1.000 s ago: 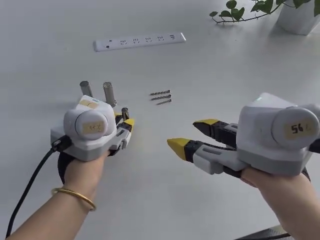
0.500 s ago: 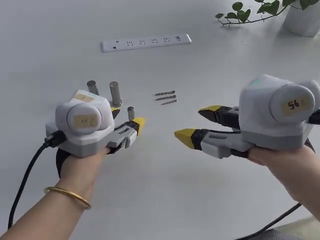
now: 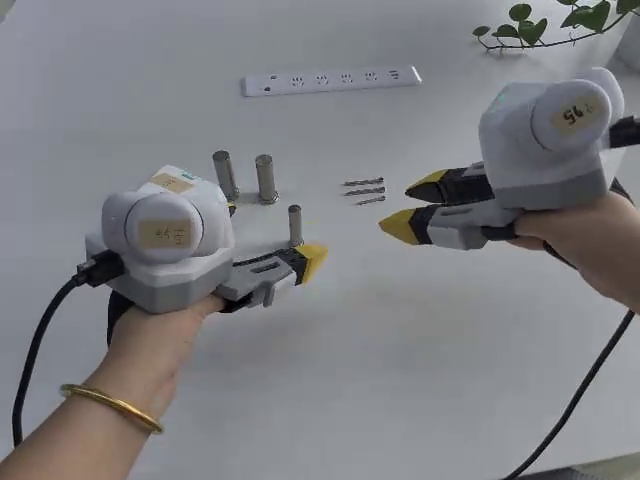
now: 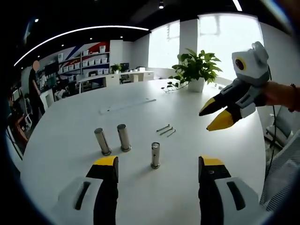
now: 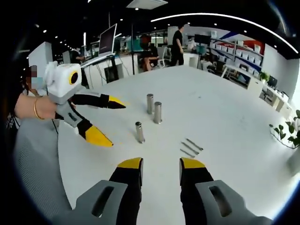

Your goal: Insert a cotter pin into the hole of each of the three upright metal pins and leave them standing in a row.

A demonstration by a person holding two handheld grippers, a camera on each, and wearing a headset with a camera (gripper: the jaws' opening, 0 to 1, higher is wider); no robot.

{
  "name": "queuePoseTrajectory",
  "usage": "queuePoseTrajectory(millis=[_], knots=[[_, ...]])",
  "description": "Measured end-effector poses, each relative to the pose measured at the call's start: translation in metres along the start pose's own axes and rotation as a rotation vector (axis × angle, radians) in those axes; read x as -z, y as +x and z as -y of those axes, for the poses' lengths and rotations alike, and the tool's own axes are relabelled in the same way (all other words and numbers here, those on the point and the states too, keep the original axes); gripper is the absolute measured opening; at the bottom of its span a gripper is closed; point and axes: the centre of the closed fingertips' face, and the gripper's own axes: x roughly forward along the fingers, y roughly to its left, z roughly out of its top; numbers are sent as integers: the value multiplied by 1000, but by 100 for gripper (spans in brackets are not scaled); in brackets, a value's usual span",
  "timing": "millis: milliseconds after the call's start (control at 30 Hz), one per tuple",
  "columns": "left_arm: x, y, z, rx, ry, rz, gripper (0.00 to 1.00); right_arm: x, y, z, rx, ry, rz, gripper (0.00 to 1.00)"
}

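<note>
Left gripper [image 5: 110, 121]: jaws wide, empty, nearest metal pin [image 3: 295, 225] upright just ahead. Two more metal pins [image 3: 265, 178] stand together behind it. Three cotter pins [image 3: 364, 191] lie loose on the tabletop [image 3: 400, 350]. Right gripper [image 3: 410, 205]: part-open, empty, hovering near them. Progress looks zero: all three insertions left, row not formed.

- Bright, even light on the white table [image 3: 330, 380]; shadows faint and soft
- Window [image 4: 225, 37] glares white in the left gripper view
- Gripper views bow at their edges
</note>
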Motion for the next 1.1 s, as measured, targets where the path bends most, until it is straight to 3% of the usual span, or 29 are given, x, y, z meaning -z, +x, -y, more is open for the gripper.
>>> queuePoseTrajectory(millis=[67,300,667,933,1100], knots=[[0,-2,1,3,15,16,75,-1,5,2,-15,-21,-16,27],[4,-8,2,10,47,10,84,7,20,18,-45,-104,-122,25],[4,-11,-2,-4,9,24,95,19,51,45,-68,-208,-226,20],[3,-16,-7,-16,-23,41,98,20,68,54,-101,-229,-264,15],[3,-21,-8,-22,-41,44,99,26,78,57,-120,-200,-294,13]])
